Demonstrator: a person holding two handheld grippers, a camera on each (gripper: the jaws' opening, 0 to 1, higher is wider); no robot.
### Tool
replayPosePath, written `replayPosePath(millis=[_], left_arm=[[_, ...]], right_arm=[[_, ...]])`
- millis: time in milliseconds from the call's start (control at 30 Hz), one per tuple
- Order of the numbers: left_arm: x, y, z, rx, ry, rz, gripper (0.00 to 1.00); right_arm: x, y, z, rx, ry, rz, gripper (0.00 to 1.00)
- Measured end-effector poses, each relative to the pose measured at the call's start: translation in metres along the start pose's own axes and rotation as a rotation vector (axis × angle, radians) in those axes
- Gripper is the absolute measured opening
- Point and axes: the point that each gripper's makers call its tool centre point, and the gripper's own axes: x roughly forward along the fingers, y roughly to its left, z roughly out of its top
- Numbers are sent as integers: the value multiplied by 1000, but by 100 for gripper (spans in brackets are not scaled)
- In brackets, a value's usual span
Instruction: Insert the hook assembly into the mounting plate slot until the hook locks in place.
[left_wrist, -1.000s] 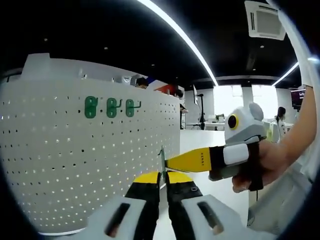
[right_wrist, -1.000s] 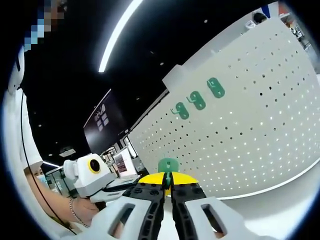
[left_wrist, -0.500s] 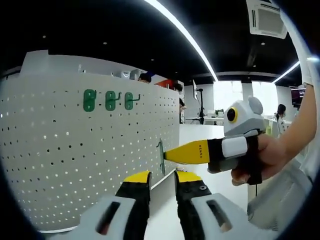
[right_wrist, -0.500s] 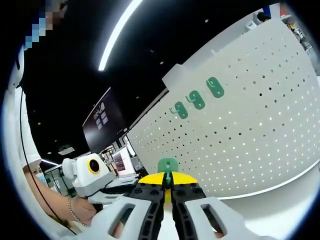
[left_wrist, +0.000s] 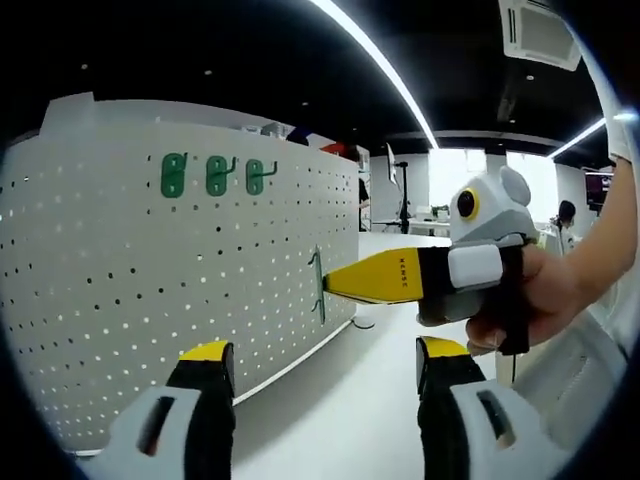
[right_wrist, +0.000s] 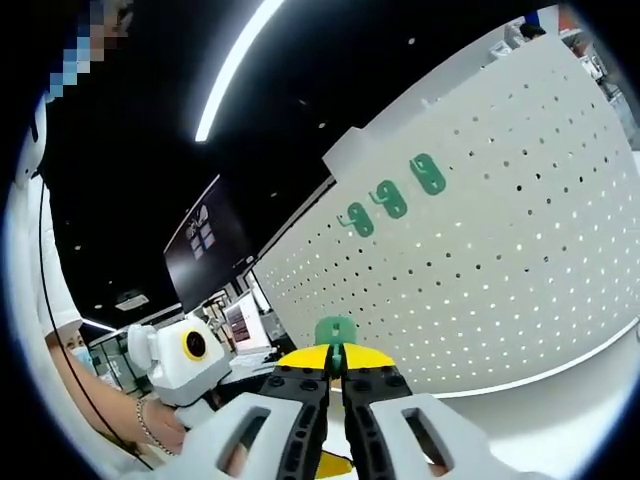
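Note:
A white pegboard mounting plate (left_wrist: 120, 290) stands upright on the left, with three green hooks (left_wrist: 214, 174) hung in a row near its top. My left gripper (left_wrist: 325, 352) is wide open and holds nothing. The right gripper (left_wrist: 330, 283) reaches in from the right, its yellow jaws shut on a green hook assembly (left_wrist: 318, 285) held near the plate's right edge. In the right gripper view, my right gripper (right_wrist: 336, 362) is shut on the green hook assembly (right_wrist: 335, 329), with the pegboard (right_wrist: 500, 260) and its three hooks (right_wrist: 392, 199) beyond.
The pegboard stands on a white surface (left_wrist: 360, 400) that stretches toward me. A person's hand (left_wrist: 540, 305) holds the right gripper. Another hand (right_wrist: 160, 425) shows at the lower left of the right gripper view. An office room with ceiling light strips lies behind.
My left gripper was shut beside the hook assembly a second ago. It has since opened wide and let go. The right gripper keeps hold of the hook, now nearer the plate.

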Motion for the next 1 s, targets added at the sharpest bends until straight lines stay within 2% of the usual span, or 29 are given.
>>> replayPosePath(millis=[133, 367, 400, 500, 633, 700, 733, 1000], left_arm=[[1, -2, -2, 2, 4, -8, 83], [1, -1, -4, -6, 7, -5, 81], [1, 0, -4, -5, 6, -3, 81], [0, 1, -3, -12, 3, 1, 79], [0, 1, -3, -12, 3, 2, 79], [0, 0, -3, -11, 3, 1, 79], [0, 1, -3, -10, 3, 1, 79], [-1, 2, -4, -15, 5, 6, 78]], right_arm=[[1, 1, 0, -5, 3, 3, 1], [2, 2, -1, -38, 16, 0, 1], [2, 1, -1, -60, 27, -13, 1], [2, -5, 0, -226, 73, -79, 1], [1, -17, 7, -413, 101, -203, 1], [0, -19, 10, -456, 102, -237, 1], [-1, -22, 12, -468, 102, -256, 1], [-2, -29, 10, -430, 109, -275, 1]])
